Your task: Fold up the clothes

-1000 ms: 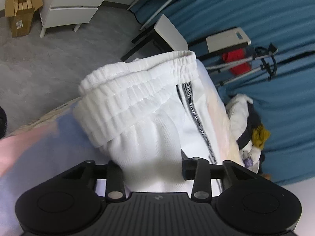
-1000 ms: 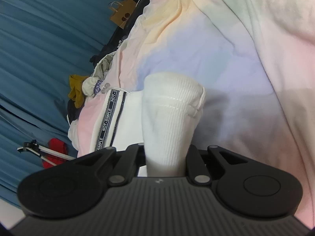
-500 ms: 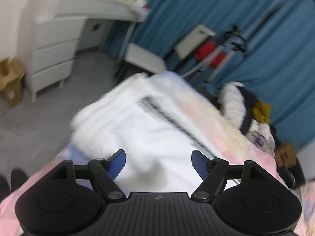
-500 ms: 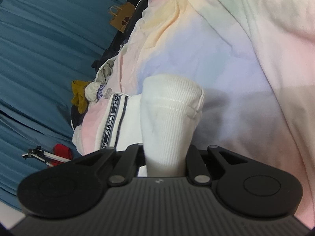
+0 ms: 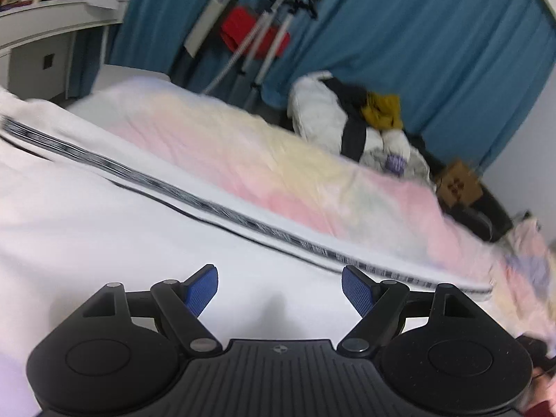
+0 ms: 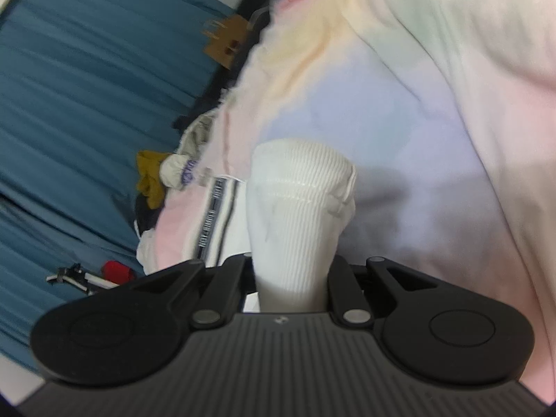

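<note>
— What's the room like?
— Blue curtains (image 5: 399,34) run along the far side, and a bed with a pastel tie-dye cover (image 5: 264,160) fills most of both views. Past its far edge sits a heap of clothes (image 5: 351,125), white, black and mustard, with a tripod (image 5: 264,45) and something red behind it. A brown paper bag (image 5: 458,187) stands near the heap, and a white desk (image 5: 45,31) shows at the left of the left wrist view.
— And the thing being folded?
— White trousers (image 5: 104,229) with a black lettered side stripe (image 5: 215,208) lie spread on the bed cover. The left wrist view is blurred, so the lettering cannot be read there.
— What is the left gripper (image 5: 279,288) doing?
— It hovers above the white cloth. Its jaws have just been opening and now stand wide apart, the blue pads (image 5: 201,290) bare, with nothing between them.
— The right gripper (image 6: 292,271)?
— Its jaws are pressed together on the ribbed cuff (image 6: 302,194) at the end of a trouser leg. The cuff stands up out of the jaws, above the bed cover. To its left, the striped part of the trousers lies flat, close to the edge of the bed.
</note>
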